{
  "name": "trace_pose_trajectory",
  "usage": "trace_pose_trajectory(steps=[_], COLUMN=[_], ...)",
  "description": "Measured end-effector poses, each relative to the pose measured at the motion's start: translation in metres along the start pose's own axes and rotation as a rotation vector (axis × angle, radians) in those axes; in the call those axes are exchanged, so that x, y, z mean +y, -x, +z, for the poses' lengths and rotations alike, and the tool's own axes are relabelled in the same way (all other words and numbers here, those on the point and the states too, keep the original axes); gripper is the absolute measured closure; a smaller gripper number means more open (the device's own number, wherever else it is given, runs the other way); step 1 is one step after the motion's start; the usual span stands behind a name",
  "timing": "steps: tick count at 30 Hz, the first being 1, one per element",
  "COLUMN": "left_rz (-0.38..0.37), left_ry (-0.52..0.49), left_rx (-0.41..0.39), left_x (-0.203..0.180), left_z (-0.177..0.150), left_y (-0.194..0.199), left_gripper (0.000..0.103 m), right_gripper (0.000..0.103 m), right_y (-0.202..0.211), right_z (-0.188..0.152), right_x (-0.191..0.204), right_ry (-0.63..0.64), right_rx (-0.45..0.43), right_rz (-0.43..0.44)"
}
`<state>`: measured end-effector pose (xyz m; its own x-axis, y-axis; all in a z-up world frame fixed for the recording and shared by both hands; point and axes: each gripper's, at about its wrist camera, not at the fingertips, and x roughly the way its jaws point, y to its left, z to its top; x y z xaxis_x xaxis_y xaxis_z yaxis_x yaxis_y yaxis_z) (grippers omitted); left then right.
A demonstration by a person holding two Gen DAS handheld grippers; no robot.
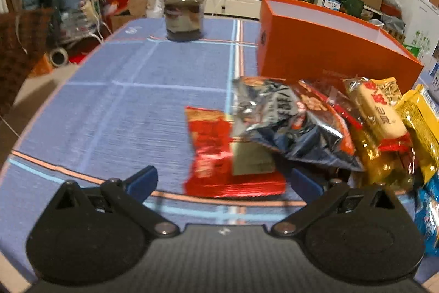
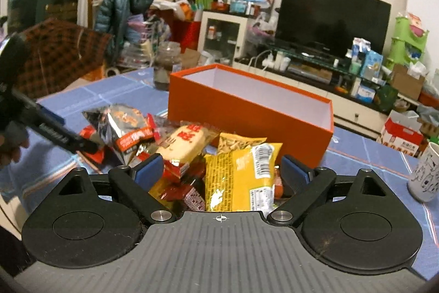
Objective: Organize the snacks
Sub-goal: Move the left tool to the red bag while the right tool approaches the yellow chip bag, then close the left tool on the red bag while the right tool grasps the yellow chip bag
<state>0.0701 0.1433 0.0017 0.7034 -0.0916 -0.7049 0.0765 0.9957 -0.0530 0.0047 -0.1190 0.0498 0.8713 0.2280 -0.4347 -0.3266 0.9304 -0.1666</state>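
My left claw (image 1: pixel 223 184) is spread wide over a red packet (image 1: pixel 216 153) lying flat on the tabletop (image 1: pixel 109 100). My right claw (image 2: pixel 222 172) gapes around a yellow packet (image 2: pixel 241 175) atop the snack heap (orange box (image 2: pixel 247 111) just behind, open-topped).

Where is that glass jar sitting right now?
The glass jar stands at the table's far edge, left of the orange box in the left wrist view, well beyond the snack pile.

A yellow snack packet (image 2: pixel 241 177) is framed by the spread right gripper (image 2: pixel 223 172), just before the orange box (image 2: pixel 247 111).
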Motion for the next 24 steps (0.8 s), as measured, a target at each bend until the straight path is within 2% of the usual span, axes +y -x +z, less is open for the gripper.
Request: trace_pose_trajectory(steps=[1,3,7,13,15,20,22,24], left_rz=[0.012,0.032,0.030,0.033,0.039,0.024,0.021,0.025], left_ry=[-0.002,0.006,0.034,0.030,0.036,0.079,0.076,0.052], left_rx=[0.004,0.007,-0.005,-0.017,-0.015,-0.022,-0.024,-0.019], left_x=[-0.003,-0.003,-0.004,-0.001,0.002,0.004,0.002,-0.001], left_z=[0.001,0.003,0.004,0.005,0.006,0.010,0.013,0.015], left_y=[-0.004,-0.010,-0.014,-0.020,-0.023,-0.030,-0.033,-0.036], left_gripper=[0.001,0.001,0.001,0.001,0.001,0.003,0.006,0.015], right_gripper=[0.020,0.029,0.030,0.032,0.044,0.044,0.044,0.045], right_y=[-0.001,-0.004,-0.011,-0.040,-0.048,-0.055,-0.057,-0.058], right_z=[-0.002,-0.007,-0.007,-0.007,-0.007,-0.007,-0.007,-0.008], right_x=[0.002,0.001,-0.010,-0.012,-0.012,-0.012,-0.010,-0.007], right_ry=[0.026,0.046,-0.004,-0.027,-0.020,-0.014,-0.002,0.007], right_rx=[0.009,0.031,0.048,0.127,0.153,0.167,0.172,0.177], right_rz=[-0.009,-0.017,-0.021,-0.059,-0.075,-0.084,-0.091,-0.099])
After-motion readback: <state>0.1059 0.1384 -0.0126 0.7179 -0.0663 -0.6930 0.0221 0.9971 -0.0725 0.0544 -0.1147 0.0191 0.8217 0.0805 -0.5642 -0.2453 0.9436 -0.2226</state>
